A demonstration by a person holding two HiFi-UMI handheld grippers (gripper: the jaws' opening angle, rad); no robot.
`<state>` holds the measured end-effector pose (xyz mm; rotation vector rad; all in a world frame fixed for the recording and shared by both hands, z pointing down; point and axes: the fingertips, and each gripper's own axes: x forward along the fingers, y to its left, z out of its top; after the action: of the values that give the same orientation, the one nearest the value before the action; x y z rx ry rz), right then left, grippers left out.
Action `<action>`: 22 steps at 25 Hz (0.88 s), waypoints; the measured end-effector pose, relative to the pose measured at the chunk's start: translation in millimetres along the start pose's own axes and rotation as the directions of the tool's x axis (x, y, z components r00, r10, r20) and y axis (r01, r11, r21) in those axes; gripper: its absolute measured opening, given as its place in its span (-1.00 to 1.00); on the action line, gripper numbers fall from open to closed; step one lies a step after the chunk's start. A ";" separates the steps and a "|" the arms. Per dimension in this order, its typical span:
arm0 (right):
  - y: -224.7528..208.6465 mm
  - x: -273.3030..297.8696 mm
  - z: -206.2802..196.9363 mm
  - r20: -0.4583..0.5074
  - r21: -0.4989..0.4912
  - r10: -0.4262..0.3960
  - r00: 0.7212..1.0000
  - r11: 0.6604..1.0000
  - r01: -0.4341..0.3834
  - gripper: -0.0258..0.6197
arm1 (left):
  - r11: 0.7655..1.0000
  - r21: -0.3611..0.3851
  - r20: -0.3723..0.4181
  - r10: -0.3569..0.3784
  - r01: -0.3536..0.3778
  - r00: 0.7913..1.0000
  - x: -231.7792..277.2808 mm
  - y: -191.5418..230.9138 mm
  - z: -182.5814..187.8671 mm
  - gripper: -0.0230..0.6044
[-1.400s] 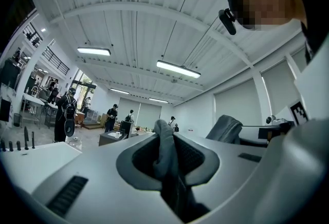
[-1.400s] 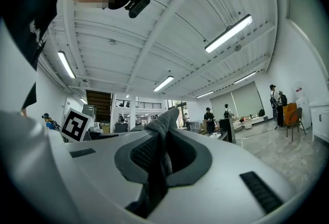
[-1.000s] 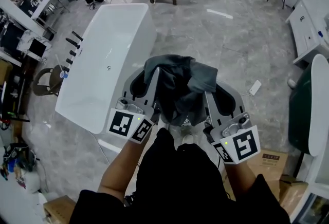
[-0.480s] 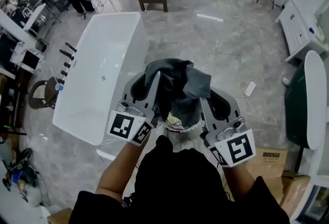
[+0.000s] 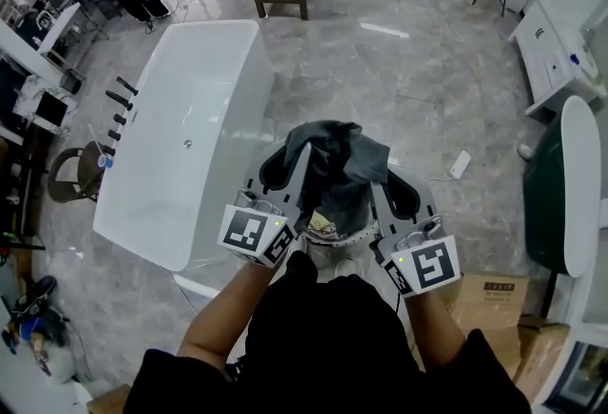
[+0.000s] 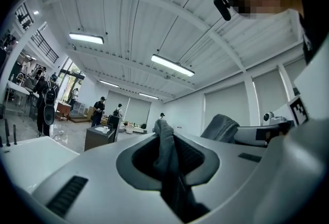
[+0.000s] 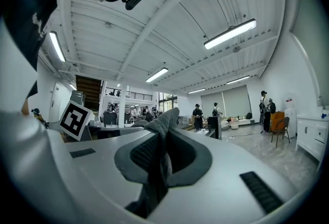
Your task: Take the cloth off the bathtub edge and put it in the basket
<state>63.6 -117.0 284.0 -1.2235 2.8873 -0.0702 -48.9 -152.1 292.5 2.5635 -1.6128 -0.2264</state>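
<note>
Currently the dark grey fabric cloth (image 5: pixel 334 156) hangs bunched in the air, clear of the white oval bathtub (image 5: pixel 190 108) at left. Left hand-held gripper (image 5: pixel 302 156) and right hand-held gripper (image 5: pixel 369 175) each pinch a fold of it. What looks like a pale perforated basket rim (image 5: pixel 353 235) sits directly below, on the grey marble floor (image 5: pixel 427 89), so the drop is likely straight down.

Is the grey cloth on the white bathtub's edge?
Off: grey cloth hangs bunched between left gripper and right gripper, clear of the white bathtub.

Bathtub (image 5: pixel 214 89) blocks the left, cardboard box (image 5: pixel 489 296) sits low right, floor (image 5: pixel 418 80) lies open ahead.
</note>
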 end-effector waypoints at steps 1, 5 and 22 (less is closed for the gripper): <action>0.0 3.9 -6.0 -0.010 0.004 -0.005 1.000 1.000 0.005 -0.80 | 1.000 -0.002 -0.011 -0.001 0.001 1.000 0.7 3.3 -6.3 -0.71; -2.2 16.5 -29.0 -0.057 0.018 -0.024 0.998 1.000 0.025 -0.80 | 0.999 -0.049 -0.031 0.002 -0.004 1.000 2.5 17.1 -30.6 -0.71; -41.9 42.5 -176.4 -0.249 0.094 -0.187 0.950 0.972 0.216 -0.80 | 0.971 -0.228 -0.253 0.016 -0.075 0.967 13.6 61.0 -194.8 -0.70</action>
<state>60.2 -169.7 462.5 -1.5828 2.8835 -0.4138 -61.9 -188.9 493.3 2.2709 -1.4558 -0.0802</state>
